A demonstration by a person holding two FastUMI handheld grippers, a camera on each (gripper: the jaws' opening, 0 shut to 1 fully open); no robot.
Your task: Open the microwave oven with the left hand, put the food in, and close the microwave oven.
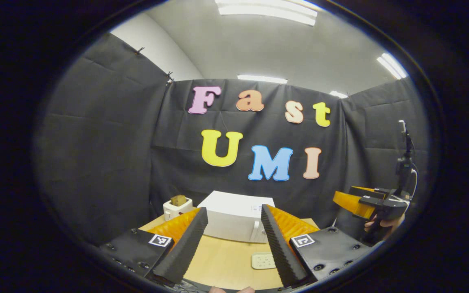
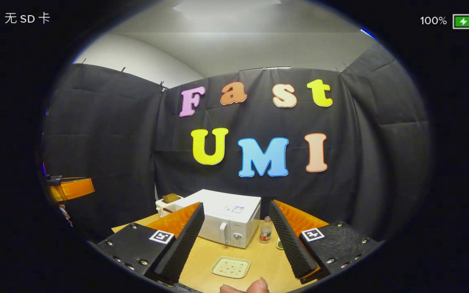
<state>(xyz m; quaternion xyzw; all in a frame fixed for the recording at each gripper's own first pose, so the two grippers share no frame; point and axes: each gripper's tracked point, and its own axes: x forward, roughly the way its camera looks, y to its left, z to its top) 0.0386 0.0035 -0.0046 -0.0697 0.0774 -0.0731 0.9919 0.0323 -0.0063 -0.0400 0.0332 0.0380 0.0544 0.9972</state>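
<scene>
Your left tongs point(image 1: 234, 244) are spread wide and hold nothing; the same goes for your right tongs point(image 2: 236, 244). Both hang above the near edge of the bench point(image 2: 267, 264), pointing toward the back wall.

The microwave point(image 2: 226, 217) stands ahead of both tongs, at the far part of the bench, with its door shut. In the left gripper view the microwave point(image 1: 236, 217) sits between the two fingers, straight ahead and well apart from their tips. In the right gripper view it lies ahead and slightly toward the left finger, its handle and knob facing the tongs.

The food is a pale tray point(image 2: 231, 267) with small dark specks on it; what the specks are is too small to tell. It lies flat on the bench between the microwave and your tongs, nearer to the tongs than the microwave is. In the right gripper view it lies between the fingers, just below their tips. In the left gripper view the tray point(image 1: 263, 260) lies close beside the right finger, partly hidden by it.

A toaster point(image 1: 177, 208) with a brown slice in it stands left of the microwave. A small bottle point(image 2: 265, 230) stands right of the microwave, just beside the right finger in the right gripper view.

In the left gripper view your right tongs point(image 1: 350, 202) show far off to the right, with the hand point(image 1: 385, 224) that holds them.
</scene>
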